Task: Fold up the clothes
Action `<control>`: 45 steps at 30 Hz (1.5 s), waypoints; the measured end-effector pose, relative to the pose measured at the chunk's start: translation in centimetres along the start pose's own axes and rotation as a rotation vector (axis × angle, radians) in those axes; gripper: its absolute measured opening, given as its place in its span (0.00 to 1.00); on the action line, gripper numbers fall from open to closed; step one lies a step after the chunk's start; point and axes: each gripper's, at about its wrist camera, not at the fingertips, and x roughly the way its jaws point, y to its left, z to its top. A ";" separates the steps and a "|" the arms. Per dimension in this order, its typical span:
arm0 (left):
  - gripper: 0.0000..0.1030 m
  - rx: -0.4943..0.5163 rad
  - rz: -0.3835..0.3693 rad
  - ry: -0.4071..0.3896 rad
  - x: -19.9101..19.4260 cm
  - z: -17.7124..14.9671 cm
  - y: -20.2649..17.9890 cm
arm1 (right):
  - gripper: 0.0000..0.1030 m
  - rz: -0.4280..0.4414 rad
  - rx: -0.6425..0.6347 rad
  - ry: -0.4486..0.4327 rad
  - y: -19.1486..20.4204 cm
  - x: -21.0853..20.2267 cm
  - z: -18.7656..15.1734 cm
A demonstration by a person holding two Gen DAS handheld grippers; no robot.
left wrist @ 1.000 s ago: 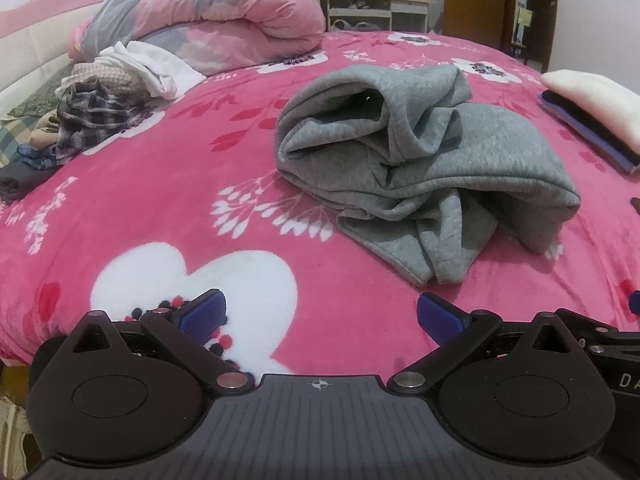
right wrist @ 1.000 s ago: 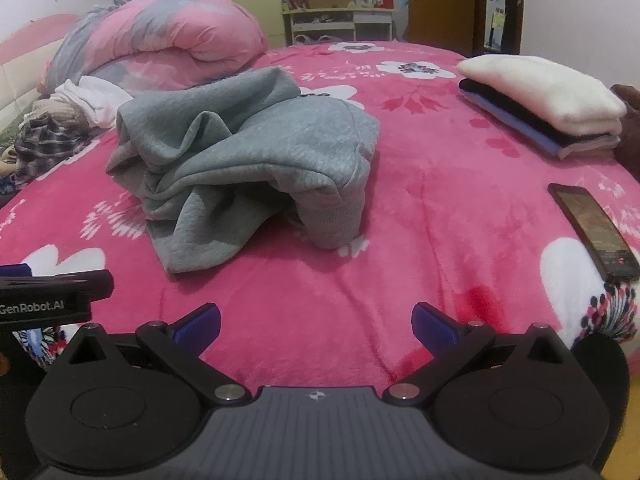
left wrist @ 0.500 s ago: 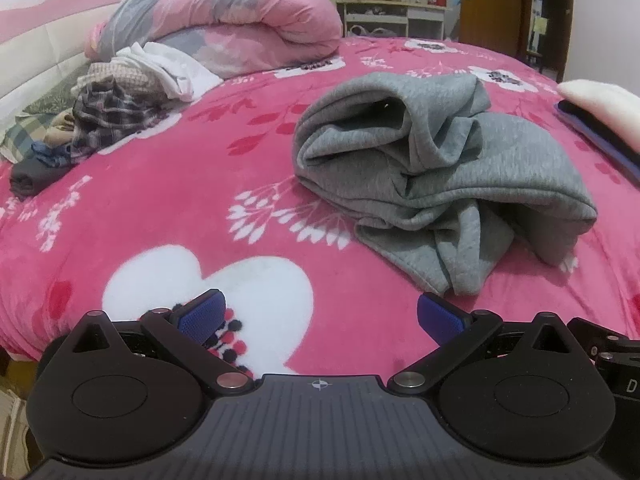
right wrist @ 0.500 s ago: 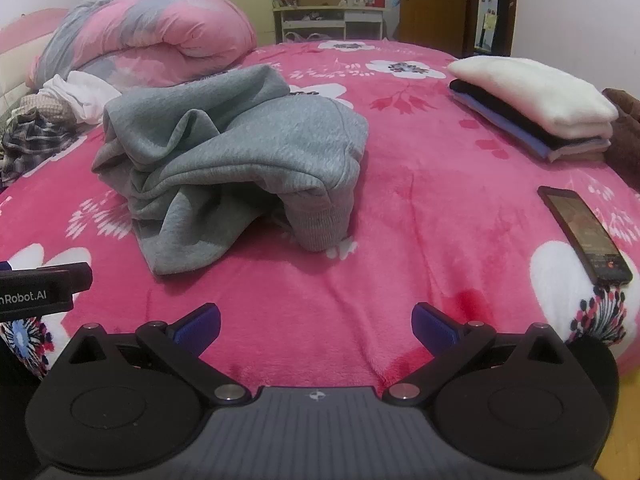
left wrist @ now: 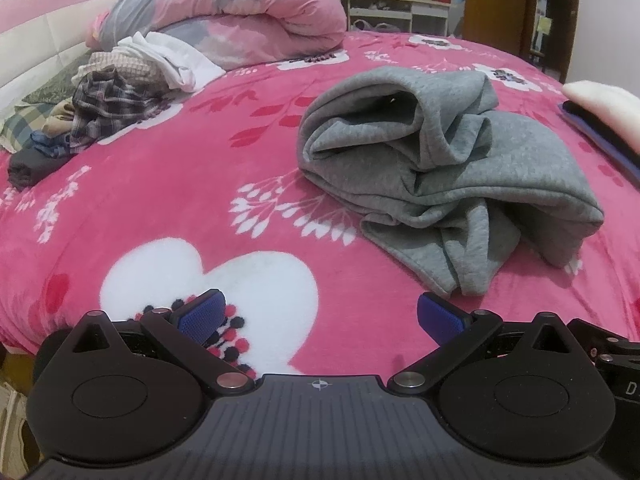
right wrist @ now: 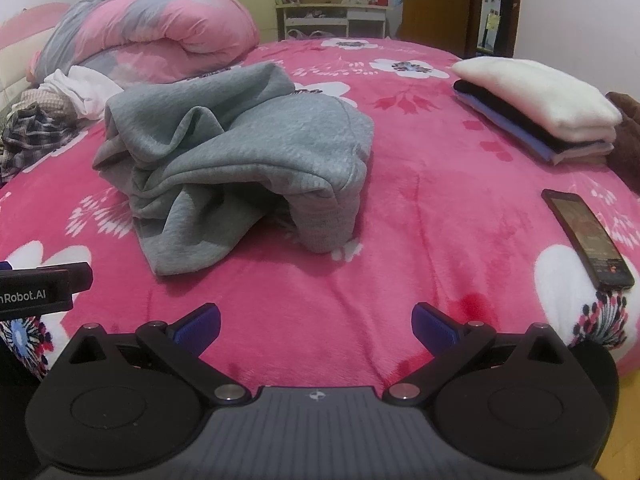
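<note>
Grey fleece sits crumpled in the middle of the bed: through the left wrist camera I see the sweatshirt (left wrist: 448,184) bunched in loose rolls, right of centre and a little beyond my left gripper (left wrist: 318,314). That gripper's blue pads are spread wide with nothing between them, hovering over the near edge of the pink blanket (left wrist: 160,200). Far left, an unsorted pile (left wrist: 100,112) of plaid and white garments lies near the headboard, with a rolled duvet (left wrist: 224,16) behind it. At the far right edge I catch the corner of a folded stack (left wrist: 604,108).

Through the right wrist camera the sweatshirt (right wrist: 232,152) lies left of centre, one cuffed end drooping toward me and a flap trailing to the near left. My right gripper (right wrist: 316,328) is likewise spread and empty, above bare blanket (right wrist: 420,220) just short of the garment. The folded stack (right wrist: 540,108), cream on top of dark layers, rests far right, and a phone (right wrist: 588,236) lies near right, well apart from the sweatshirt. The other tool's body shows at the left edge.

I judge the job partly done: a few pieces are stacked, this sweatshirt is not yet flattened or folded, and the far-left pile waits. Spreading it flat looks like my first step.
</note>
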 end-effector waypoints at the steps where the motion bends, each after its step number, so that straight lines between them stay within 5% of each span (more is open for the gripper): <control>1: 1.00 -0.002 0.000 0.002 0.0 0.0 0.1 | 1.00 0.000 -0.001 0.001 0.0 0.0 0.0; 34: 1.00 0.008 -0.010 0.024 0.9 0.0 0.2 | 1.00 0.005 0.000 0.020 0.3 1.0 0.2; 45: 1.00 0.027 -0.030 -0.035 1.2 0.7 0.0 | 1.00 0.000 0.010 0.008 0.2 1.8 0.7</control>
